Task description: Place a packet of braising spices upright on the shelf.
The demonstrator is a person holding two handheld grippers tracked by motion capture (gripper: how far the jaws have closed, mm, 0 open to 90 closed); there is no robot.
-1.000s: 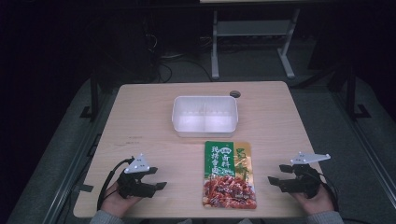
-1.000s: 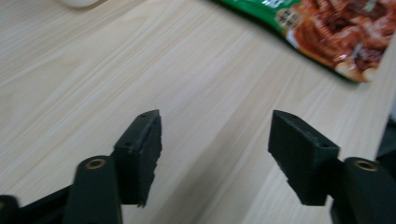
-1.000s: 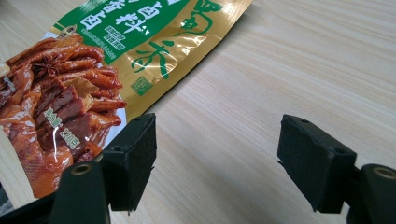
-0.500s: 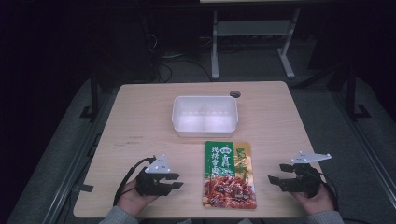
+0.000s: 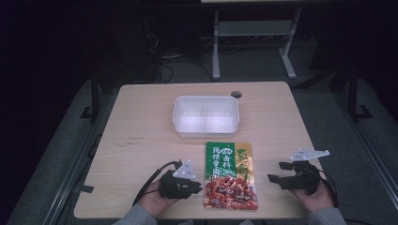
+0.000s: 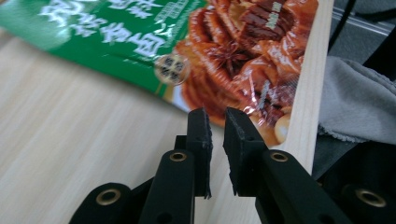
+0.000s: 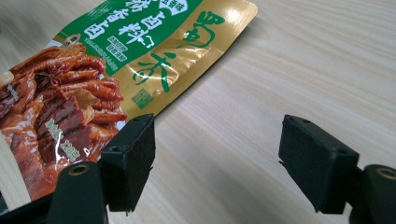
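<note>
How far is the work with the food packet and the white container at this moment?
Nothing looks finished yet: the food packet lies flat on the table, and the white container behind it is empty. In hand: the left gripper has moved up to the packet's left edge, its jaws just closing to a narrow gap with nothing between them. The right gripper waits open at the right. Left: probably gripping the packet and bringing it to the container.

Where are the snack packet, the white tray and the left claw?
snack packet (image 5: 230, 176), high view, middle of its printed front.
white tray (image 5: 206, 131), high view, its near wall.
left claw (image 6: 217, 133), left gripper view, midway between its two tips.
</note>
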